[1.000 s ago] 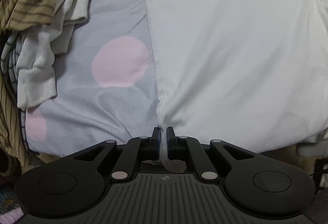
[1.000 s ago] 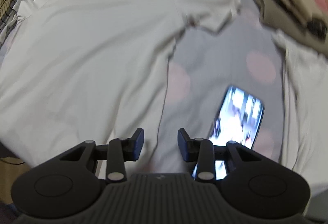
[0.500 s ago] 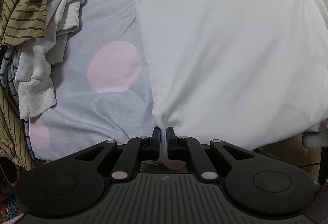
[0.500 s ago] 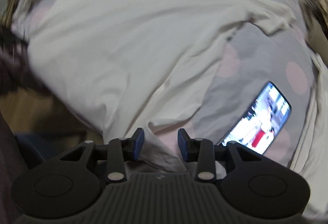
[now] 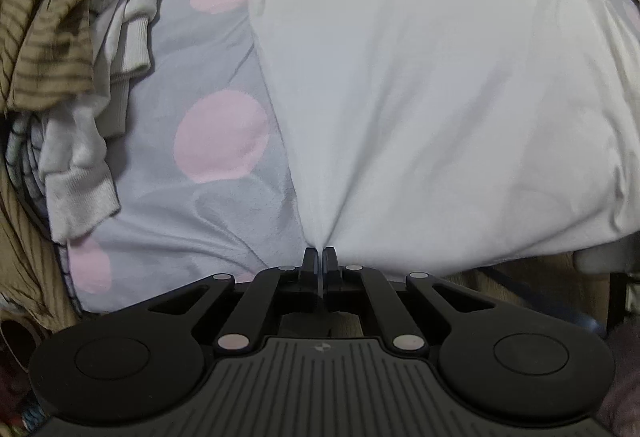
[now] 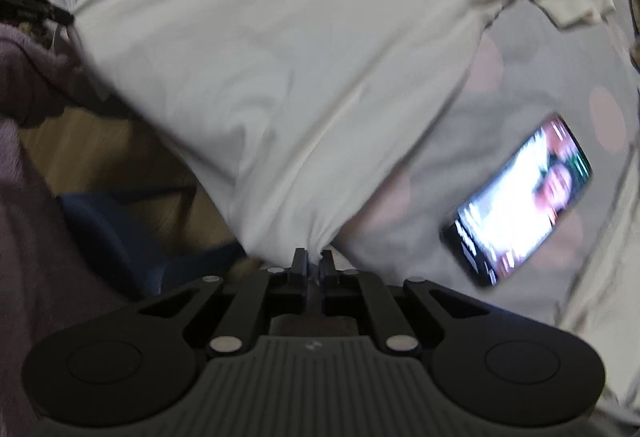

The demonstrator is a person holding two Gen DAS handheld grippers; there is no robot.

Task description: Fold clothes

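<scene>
The white T-shirt (image 5: 432, 85) lay spread across the grey bedspread with pink dots (image 5: 216, 141), its lower hem reaching the near edge of the bed, and I found both of my tools fastened to that hem. My left gripper (image 5: 319, 257) was clamped tight on one bottom corner of the shirt, a thin fold of cloth running down between the pads and the fabric pulled into a peak at the tips. My right gripper (image 6: 313, 261) had just been closing and I recorded it pinched on the other bottom corner, with the cloth gathered into creases that fanned away from the fingertips. The right wrist view was blurred, so I could not judge how much fabric sat between those pads. In that same view a phone (image 6: 520, 201) with its screen lit rested on the bedspread just beside the shirt's side edge, apart from it, and one short sleeve (image 6: 568, 5) lay flat toward the far right. In the left wrist view I noted a heap of other garments (image 5: 76, 49), brown striped and cream ribbed pieces, piled along the left side of the bed, well apart from the shirt
</scene>
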